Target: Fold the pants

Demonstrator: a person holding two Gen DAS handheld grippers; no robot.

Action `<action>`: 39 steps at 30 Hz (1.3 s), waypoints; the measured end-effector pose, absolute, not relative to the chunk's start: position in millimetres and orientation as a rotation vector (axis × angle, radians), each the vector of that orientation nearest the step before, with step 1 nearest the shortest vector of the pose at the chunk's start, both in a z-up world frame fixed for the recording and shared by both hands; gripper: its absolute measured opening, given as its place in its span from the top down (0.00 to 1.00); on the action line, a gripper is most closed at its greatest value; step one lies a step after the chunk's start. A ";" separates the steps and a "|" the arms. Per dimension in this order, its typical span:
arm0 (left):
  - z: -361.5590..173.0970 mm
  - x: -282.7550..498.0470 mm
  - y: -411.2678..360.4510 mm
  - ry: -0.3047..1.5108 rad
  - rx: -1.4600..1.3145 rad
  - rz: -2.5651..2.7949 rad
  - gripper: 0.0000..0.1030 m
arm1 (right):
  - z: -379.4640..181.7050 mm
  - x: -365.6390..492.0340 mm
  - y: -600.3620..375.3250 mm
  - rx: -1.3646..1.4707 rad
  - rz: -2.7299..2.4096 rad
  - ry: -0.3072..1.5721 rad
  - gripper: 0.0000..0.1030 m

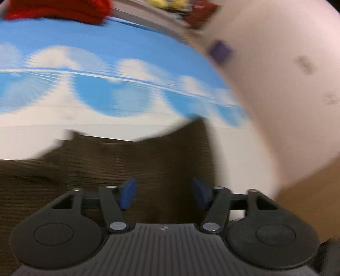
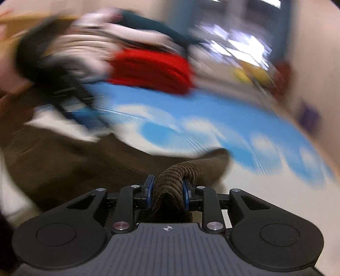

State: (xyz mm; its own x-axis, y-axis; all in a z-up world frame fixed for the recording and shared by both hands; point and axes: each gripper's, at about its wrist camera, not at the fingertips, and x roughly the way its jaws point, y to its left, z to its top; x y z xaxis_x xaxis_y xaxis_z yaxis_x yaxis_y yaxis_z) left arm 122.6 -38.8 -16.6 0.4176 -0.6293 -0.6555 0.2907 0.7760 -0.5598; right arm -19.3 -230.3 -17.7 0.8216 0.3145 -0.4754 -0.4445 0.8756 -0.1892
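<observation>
The brown corduroy pants (image 1: 127,161) lie on a blue-and-white cloud-print surface (image 1: 131,55). In the left wrist view my left gripper (image 1: 164,194) is open just above the pants, nothing between its blue pads (image 1: 127,194). In the right wrist view my right gripper (image 2: 167,194) is shut on a bunched fold of the pants (image 2: 172,178), and the rest of the fabric (image 2: 63,161) spreads to the left. Both views are motion-blurred.
A red garment (image 2: 150,70) and a pile of other clothes (image 2: 89,46) lie at the far side of the surface; the red garment also shows in the left wrist view (image 1: 63,10). A pale wall (image 1: 276,85) rises on the right.
</observation>
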 end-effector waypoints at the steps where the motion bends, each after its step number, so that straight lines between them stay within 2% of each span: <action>1: -14.1 121.6 -44.4 0.982 -0.408 -0.650 0.24 | -18.8 -26.1 -216.9 -0.345 0.464 0.428 0.74; 4: -20.1 121.1 -69.3 1.029 -0.290 -0.666 0.21 | -23.6 -37.9 -188.3 -0.416 0.584 0.403 0.74; 5: -25.8 120.9 -76.8 1.036 -0.208 -0.610 0.40 | -24.7 -38.3 -183.3 -0.420 0.601 0.406 0.74; 6: -33.1 122.9 -81.1 1.058 -0.139 -0.545 0.83 | -25.8 -37.1 -179.2 -0.425 0.608 0.412 0.74; 10: -43.2 129.5 -61.2 1.105 -0.146 -0.431 0.83 | -20.2 -23.3 -185.4 -0.333 0.622 0.466 0.66; 12: -36.8 125.2 -53.1 1.071 -0.123 -0.418 0.83 | -9.3 -17.0 -198.3 -0.196 0.648 0.473 0.53; 13: -35.1 122.7 -45.8 1.063 -0.128 -0.407 0.83 | -5.4 -12.9 -204.9 -0.121 0.658 0.483 0.41; 14: -33.9 118.5 -36.4 1.059 -0.140 -0.396 0.83 | -2.0 -8.0 -212.7 -0.042 0.663 0.495 0.35; 22: -20.3 92.2 64.0 1.020 -0.156 -0.223 0.83 | -3.9 32.1 -245.8 0.431 0.691 0.593 0.30; 31: -0.8 56.4 210.2 0.959 -0.269 -0.002 0.83 | -46.9 78.2 -197.1 0.452 0.556 0.815 0.28; 35: -2.9 48.3 260.3 0.985 -0.284 0.063 0.83 | -61.4 91.0 -162.6 0.414 0.569 0.879 0.26; 38: -19.4 50.9 286.8 1.064 -0.292 0.118 0.75 | -68.2 97.0 -142.9 0.406 0.592 0.921 0.24; 39: -24.1 52.8 292.6 1.079 -0.293 0.123 0.65 | -71.7 98.5 -137.5 0.401 0.599 0.936 0.24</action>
